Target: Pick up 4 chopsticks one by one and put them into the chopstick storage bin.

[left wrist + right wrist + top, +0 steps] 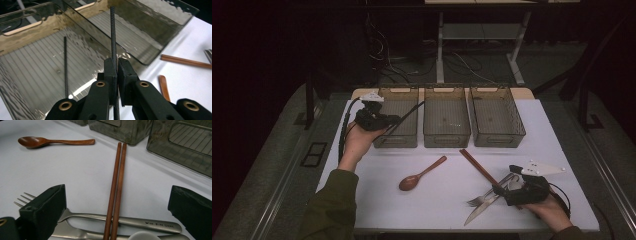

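Left gripper [117, 75] pinches black chopstick [113, 35] above bin [22, 37]; right gripper [117, 212] gapes over brown chopsticks [117, 177]

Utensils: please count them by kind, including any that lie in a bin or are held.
Black chopsticks: 2 (held chopstick in the left gripper, loose chopstick in a bin)
Brown chopsticks: 2
Wooden spoon: 1
Fork: 1
Knife: 1
Total: 7
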Motion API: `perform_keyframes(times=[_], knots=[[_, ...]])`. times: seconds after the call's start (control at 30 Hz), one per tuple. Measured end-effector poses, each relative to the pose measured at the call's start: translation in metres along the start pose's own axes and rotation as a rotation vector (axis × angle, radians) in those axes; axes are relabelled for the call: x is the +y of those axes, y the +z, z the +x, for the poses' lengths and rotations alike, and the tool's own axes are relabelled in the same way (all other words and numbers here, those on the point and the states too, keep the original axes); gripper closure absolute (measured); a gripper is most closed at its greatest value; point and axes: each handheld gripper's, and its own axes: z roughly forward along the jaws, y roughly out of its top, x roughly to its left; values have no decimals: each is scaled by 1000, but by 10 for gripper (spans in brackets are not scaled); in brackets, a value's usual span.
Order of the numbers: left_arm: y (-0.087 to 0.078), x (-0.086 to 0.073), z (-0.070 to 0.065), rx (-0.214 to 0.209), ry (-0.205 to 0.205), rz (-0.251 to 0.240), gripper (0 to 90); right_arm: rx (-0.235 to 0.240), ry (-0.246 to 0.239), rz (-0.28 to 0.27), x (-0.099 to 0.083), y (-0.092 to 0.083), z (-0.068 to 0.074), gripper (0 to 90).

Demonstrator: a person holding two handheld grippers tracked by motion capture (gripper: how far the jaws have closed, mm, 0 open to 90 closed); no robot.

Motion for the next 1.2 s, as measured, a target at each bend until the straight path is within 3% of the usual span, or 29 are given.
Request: perform_keyframes(times=[0.33,0.67,0.9,1.2], knots=[[20,12,17,84,-61,-5,852,1,-2,1,0,0,0,16],[35,19,35,154,-79,-1,852,5,-3,-3,0,-1,0,16],[47,13,47,171,-116,0,852,8,-4,-5,0,-1,0,16],[57,7,52,180,-130,23,852,8,-3,-4,0,0,0,16]])
